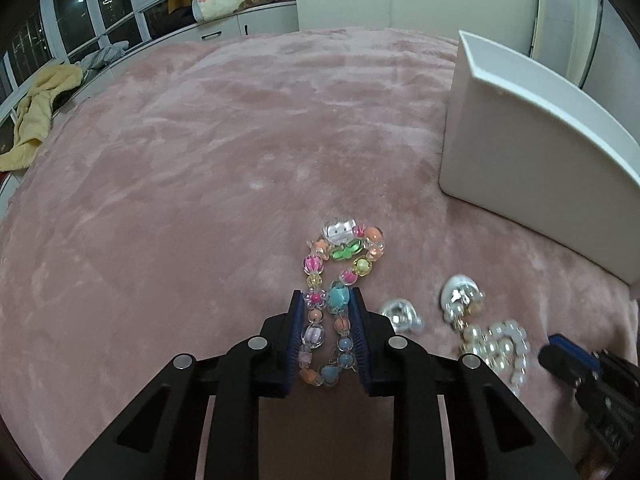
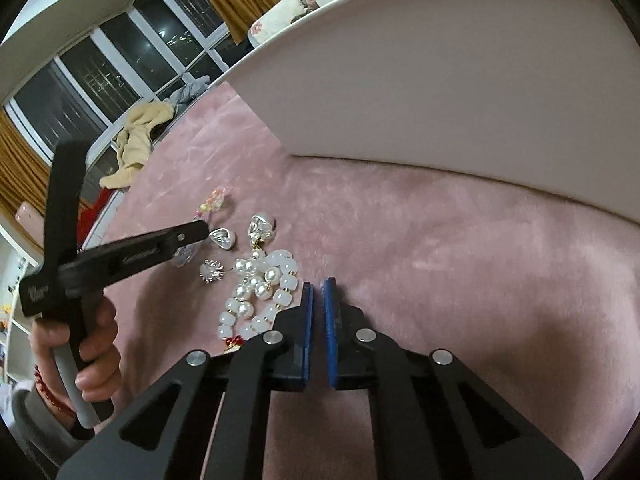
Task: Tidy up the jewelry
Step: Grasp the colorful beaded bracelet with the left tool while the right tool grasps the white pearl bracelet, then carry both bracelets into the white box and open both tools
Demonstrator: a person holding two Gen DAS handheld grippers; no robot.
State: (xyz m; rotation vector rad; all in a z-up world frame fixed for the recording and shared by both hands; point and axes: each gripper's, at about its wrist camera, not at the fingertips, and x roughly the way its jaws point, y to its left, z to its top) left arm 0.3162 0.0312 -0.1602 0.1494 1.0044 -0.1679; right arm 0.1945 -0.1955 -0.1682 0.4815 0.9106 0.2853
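A colourful bead bracelet [image 1: 340, 276] lies on the pink blanket [image 1: 200, 160]. My left gripper [image 1: 326, 300] is closed around its near part, the blue pads touching the beads on both sides. A pearl bracelet [image 1: 500, 344] and silver-white earrings [image 1: 400, 314] lie to its right. My right gripper [image 2: 319, 286] is shut and empty, just right of the pearl bracelet [image 2: 260, 292]. The earrings [image 2: 223, 237] and a sparkly stud [image 2: 212, 271] lie beyond. The left gripper [image 2: 200, 232] shows there from the side, over the colourful bracelet [image 2: 212, 202].
A white open box [image 1: 540, 140] stands on the blanket at the right; its wall [image 2: 440, 92] fills the right wrist view's upper part. A yellow towel [image 1: 36, 116] lies on the window ledge at the left. The blanket is bare to the left and far side.
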